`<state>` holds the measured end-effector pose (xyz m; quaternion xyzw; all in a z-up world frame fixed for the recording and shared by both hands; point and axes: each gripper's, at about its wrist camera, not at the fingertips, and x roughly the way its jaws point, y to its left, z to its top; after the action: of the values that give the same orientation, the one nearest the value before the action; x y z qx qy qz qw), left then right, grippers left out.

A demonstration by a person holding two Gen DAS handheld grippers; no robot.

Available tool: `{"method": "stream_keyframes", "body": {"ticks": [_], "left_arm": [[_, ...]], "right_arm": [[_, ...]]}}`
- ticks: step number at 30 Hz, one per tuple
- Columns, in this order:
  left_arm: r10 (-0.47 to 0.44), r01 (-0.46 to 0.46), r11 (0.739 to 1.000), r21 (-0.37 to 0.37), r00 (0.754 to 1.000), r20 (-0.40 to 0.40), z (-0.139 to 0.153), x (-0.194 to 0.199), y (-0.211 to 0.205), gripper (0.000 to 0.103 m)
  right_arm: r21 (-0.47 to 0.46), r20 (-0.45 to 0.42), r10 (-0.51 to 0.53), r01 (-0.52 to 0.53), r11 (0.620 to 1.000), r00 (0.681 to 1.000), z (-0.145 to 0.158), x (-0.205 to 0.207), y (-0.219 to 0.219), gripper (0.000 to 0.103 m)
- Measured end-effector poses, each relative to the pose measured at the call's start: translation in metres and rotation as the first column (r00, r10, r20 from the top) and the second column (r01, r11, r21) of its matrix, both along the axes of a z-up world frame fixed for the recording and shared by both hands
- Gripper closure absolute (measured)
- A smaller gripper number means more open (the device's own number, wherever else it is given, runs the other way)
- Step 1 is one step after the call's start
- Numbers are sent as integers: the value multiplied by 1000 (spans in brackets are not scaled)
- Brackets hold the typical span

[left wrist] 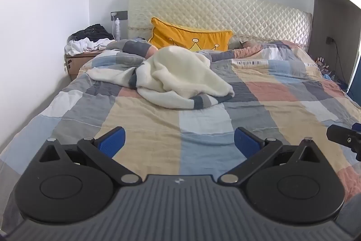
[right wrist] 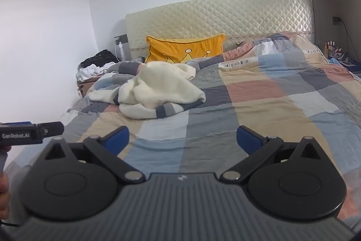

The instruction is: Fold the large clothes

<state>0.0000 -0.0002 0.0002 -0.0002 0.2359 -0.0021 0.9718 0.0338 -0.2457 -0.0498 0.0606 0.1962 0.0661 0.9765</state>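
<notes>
- While both tools hang above the foot end of the bed [left wrist: 158, 114], the left gripper [left wrist: 179, 141] has its blue pads spread wide with nothing between them.
- The right gripper [right wrist: 182, 139] is spread just as wide and holds nothing.
- The cream garment [left wrist: 178, 80] with grey-striped cuffs lies crumpled on the checked quilt [right wrist: 259, 101], toward the head end and nearer the bed's left edge, well apart from both grippers.
- A yellow cushion [left wrist: 191, 37] leans on the quilted headboard [right wrist: 225, 15] just behind the garment.
- Dark and white clothes [left wrist: 90, 38] are heaped on the nightstand [left wrist: 76, 60] beside the bed's head-left corner.
</notes>
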Motion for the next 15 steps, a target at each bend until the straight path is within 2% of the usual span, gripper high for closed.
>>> {"method": "stream_keyframes", "body": {"ticks": [3,15], "left_arm": [[-2,3,1000,-22,1000,19,0,-2,1,0],[-10,11,1000,-14,1000,18,3,-6,1,0]], "right_arm": [[7,-4,0,0,1000,1000,0,0,1,0],[-4,-9,-18,18,1000,1000,0,1,4,0]]}}
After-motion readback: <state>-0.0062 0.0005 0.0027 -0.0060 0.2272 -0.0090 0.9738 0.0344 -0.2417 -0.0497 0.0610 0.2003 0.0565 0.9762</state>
